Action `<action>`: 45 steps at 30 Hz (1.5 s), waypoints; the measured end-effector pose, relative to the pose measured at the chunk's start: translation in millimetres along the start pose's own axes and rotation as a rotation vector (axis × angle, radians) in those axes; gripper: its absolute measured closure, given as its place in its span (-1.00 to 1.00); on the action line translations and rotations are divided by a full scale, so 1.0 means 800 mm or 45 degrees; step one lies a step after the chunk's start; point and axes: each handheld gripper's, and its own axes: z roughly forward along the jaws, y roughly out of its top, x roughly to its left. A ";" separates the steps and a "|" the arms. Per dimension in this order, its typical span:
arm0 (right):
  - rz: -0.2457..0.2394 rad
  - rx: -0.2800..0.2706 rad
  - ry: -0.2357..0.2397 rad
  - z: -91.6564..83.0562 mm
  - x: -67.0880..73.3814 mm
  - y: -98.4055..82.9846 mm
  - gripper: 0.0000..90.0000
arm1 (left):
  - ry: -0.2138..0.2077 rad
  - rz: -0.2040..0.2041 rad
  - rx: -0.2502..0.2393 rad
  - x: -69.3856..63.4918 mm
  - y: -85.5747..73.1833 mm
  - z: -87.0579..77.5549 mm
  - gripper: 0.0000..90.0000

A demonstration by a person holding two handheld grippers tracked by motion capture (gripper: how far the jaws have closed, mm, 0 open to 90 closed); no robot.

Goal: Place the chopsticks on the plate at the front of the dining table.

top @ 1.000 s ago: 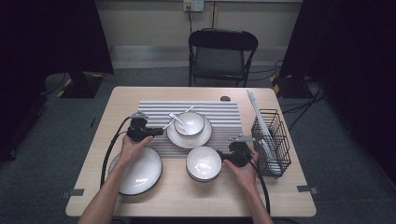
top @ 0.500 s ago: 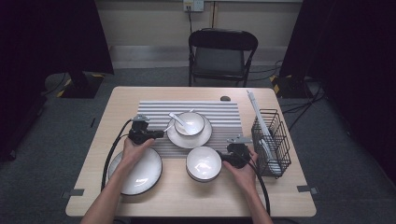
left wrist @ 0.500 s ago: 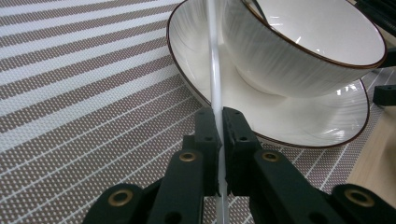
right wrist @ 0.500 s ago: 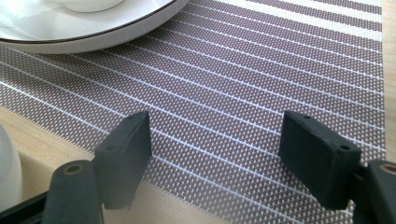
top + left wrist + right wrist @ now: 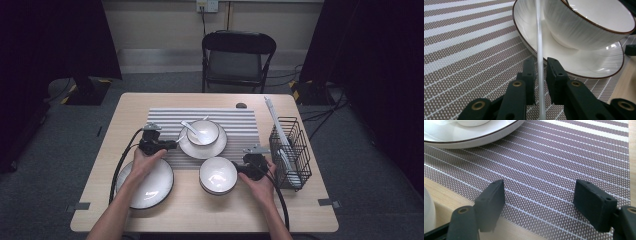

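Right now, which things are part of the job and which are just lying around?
In the job: left gripper, jaws just been opening with the spoon handle between them; bowl; saucer under it.
Lying about: front bowl; big plate; wire rack; chair.

spoon (image 5: 190,128) lowered into bowl (image 5: 203,131), left claw (image 5: 540,75) loosening

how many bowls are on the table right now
2: one bowl sits on a plate on the striped mat, with a spoon in it; the other stands on bare wood nearer the person.
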 end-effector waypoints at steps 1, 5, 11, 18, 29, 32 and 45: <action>0.000 0.000 0.000 0.000 0.000 0.000 -0.46 | 0.004 -0.007 -0.002 0.000 -0.001 -0.001 0.72; 0.000 0.000 0.000 0.000 0.000 0.000 -0.46 | -0.008 -0.012 -0.008 0.003 -0.002 -0.005 0.65; 0.000 0.000 0.000 0.000 0.000 0.000 -0.46 | -0.016 0.006 -0.005 0.003 -0.001 -0.016 0.58; 0.000 0.000 0.000 0.000 0.000 0.000 -0.46 | -0.016 0.042 -0.006 0.000 -0.003 -0.025 0.52; 0.000 0.000 0.000 0.000 0.000 0.000 -0.46 | -0.018 0.055 0.016 -0.001 -0.014 -0.038 0.62; 0.000 0.000 0.000 0.000 0.000 0.000 -0.46 | 0.000 0.069 0.026 -0.002 -0.014 -0.039 0.61; 0.000 0.000 0.000 0.000 0.000 0.000 -0.46 | 0.000 0.115 0.061 -0.011 -0.014 -0.037 0.80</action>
